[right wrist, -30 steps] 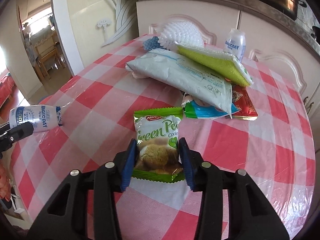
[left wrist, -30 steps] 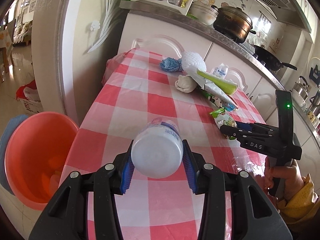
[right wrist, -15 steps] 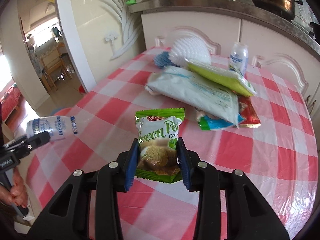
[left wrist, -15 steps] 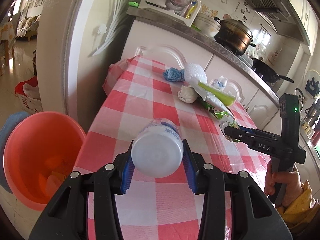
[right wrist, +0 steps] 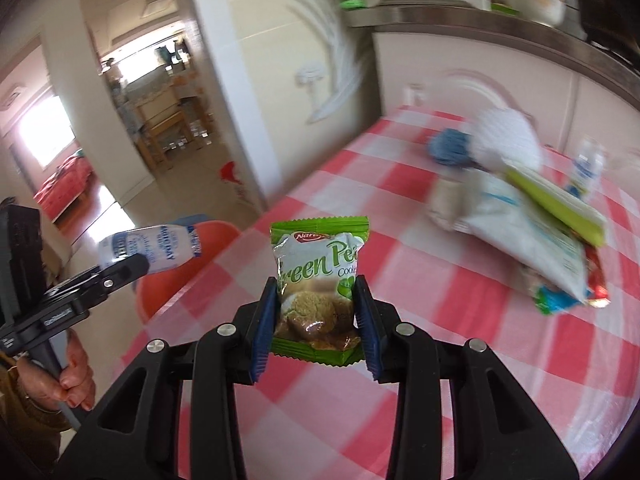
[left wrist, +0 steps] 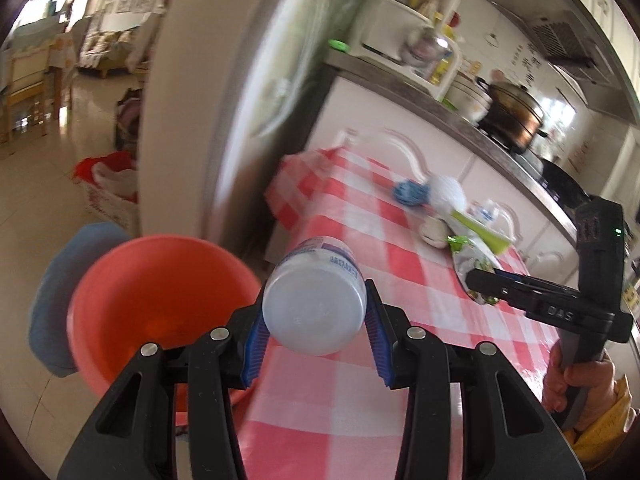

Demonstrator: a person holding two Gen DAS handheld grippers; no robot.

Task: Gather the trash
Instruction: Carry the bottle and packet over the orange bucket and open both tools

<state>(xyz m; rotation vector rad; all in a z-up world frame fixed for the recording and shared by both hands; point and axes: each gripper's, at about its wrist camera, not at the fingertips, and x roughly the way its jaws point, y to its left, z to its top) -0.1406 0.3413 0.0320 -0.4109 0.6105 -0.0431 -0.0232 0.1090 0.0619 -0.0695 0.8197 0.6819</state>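
My left gripper [left wrist: 314,312] is shut on a small white plastic bottle [left wrist: 316,300] with a blue label, held in the air over the table's left edge. It also shows in the right wrist view [right wrist: 150,250]. My right gripper [right wrist: 316,316] is shut on a green cookie packet [right wrist: 320,284], lifted above the red-checked table [right wrist: 440,340]. The right gripper also shows in the left wrist view [left wrist: 476,278], at the right. An orange basin [left wrist: 160,300] stands on the floor, left of the table and below the bottle.
A pile of packets, a green sponge and a white brush [right wrist: 532,216] lies at the table's far side, with a second small bottle [right wrist: 586,168]. Kitchen cabinets [left wrist: 400,132] stand behind the table. A blue stool or cushion [left wrist: 60,280] sits beside the basin.
Both grippers have lifted and swung left toward the table's edge with their loads. The basin has come closer to the centre of the left wrist view.
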